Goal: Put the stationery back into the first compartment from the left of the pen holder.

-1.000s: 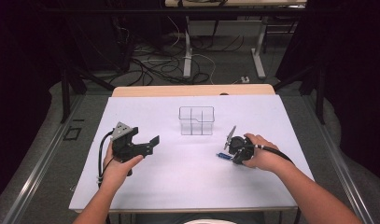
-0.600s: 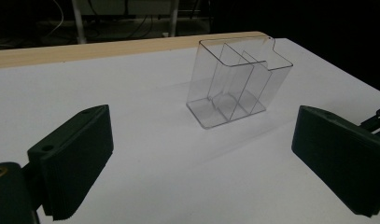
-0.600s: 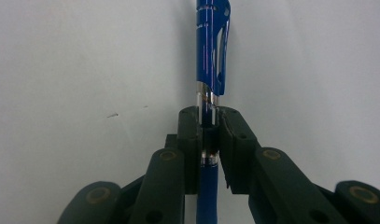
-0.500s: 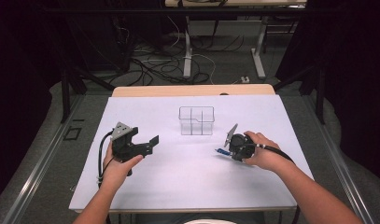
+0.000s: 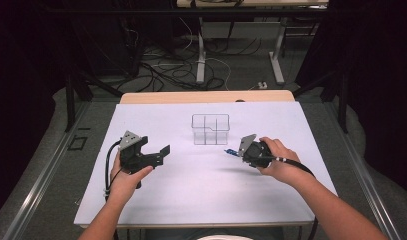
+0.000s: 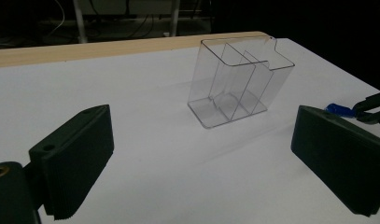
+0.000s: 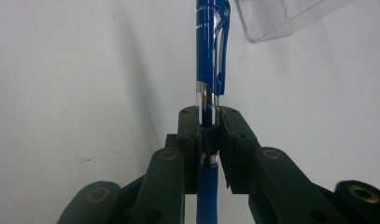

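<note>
A clear plastic organizer (image 5: 210, 130) with several compartments stands upright at the table's far middle; it is also in the left gripper view (image 6: 239, 84), and one corner (image 7: 285, 16) of it is in the right gripper view. My right gripper (image 5: 239, 150) hovers just right of and in front of it, shut on a blue pen (image 5: 231, 151). The pen (image 7: 211, 56) runs lengthwise between the pads, clip end pointing toward the organizer. My left gripper (image 5: 158, 155) is held open at the left, jaws wide (image 6: 201, 112), nothing between them. The pen's tip (image 6: 339, 109) shows past its right jaw.
A white sheet (image 5: 191, 200) covers the table, and a wooden strip (image 5: 206, 97) runs along its far edge. Cables and table legs (image 5: 201, 60) lie on the floor beyond. A person's forearms come in from the near edge.
My right gripper has lifted the blue pen a little off the table, toward the organizer. The left gripper has kept still.
</note>
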`<state>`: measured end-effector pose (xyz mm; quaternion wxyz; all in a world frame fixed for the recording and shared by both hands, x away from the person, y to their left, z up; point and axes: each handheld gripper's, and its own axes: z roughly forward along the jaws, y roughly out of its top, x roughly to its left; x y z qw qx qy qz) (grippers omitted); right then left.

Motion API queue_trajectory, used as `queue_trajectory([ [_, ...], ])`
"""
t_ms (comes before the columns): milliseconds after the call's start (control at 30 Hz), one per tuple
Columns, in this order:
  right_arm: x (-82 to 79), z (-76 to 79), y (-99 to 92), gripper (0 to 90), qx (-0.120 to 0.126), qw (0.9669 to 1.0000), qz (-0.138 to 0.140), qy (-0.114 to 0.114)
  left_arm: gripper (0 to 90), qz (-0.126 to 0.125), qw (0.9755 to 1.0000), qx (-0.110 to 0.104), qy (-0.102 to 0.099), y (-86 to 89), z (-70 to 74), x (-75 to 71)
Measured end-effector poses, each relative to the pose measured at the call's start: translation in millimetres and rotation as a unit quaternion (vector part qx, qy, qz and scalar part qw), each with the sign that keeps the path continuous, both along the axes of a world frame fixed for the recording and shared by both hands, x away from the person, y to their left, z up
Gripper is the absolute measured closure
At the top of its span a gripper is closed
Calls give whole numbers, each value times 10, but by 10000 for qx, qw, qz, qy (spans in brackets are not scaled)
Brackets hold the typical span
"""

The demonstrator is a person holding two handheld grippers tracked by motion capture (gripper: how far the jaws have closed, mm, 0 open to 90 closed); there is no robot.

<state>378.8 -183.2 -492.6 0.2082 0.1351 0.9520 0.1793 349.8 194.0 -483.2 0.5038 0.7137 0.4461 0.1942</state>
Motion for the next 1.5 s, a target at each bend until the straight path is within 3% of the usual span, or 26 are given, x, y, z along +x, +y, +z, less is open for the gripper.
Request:
queue_trajectory([
  [133, -50, 35, 31, 796, 16, 9991, 137, -390, 60, 11, 10000, -28, 19, -5, 1, -4],
  [300, -120, 78, 72, 796, 48, 9950, 383, -919, 61, 14, 10000, -28, 15, -5, 2, -5],
  [367, -159, 91, 85, 796, 120, 9939, 368, -1035, 62, 11, 10000, -20, 14, -6, 2, -5],
  [600, -251, 157, 103, 796, 153, 9841, 586, -1671, 63, 11, 10000, -17, 7, -6, 3, -6],
  [700, -281, 177, 114, 796, 238, 9778, 696, -1961, 65, 16, 10000, -18, 6, -7, 3, -6],
  [767, -297, 191, 118, 796, 216, 9771, 682, -2002, 65, 19, 10000, -20, 4, -8, 3, -7],
  [833, -309, 194, 128, 796, 391, 9733, 706, -2150, 66, 26, 10000, -27, -1, -9, 4, -8],
  [867, -315, 222, 125, 796, 307, 9739, 740, -2122, 67, 29, 10000, -29, -8, -9, 4, -8],
  [1000, -322, 246, 130, 796, 377, 9725, 730, -2179, 70, 26, 10000, 4, -34, -6, 6, -8],
  [1333, -307, 304, 152, 796, 637, 9749, 571, -2056, 77, 25, 10000, 17, -52, -7, 10, -10],
  [1400, -299, 318, 161, 796, 738, 9723, 623, -2129, 77, 30, 10000, 0, -47, -10, 11, -12],
  [1433, -310, 331, 170, 796, 701, 9715, 617, -2178, 78, 30, 10000, -9, -42, -12, 12, -14],
  [1467, -311, 331, 180, 796, 739, 9681, 711, -2287, 79, 32, 10000, -12, -43, -13, 12, -15],
  [1500, -330, 339, 190, 796, 685, 9675, 693, -2333, 80, 33, 10000, -10, -45, -14, 12, -15],
])
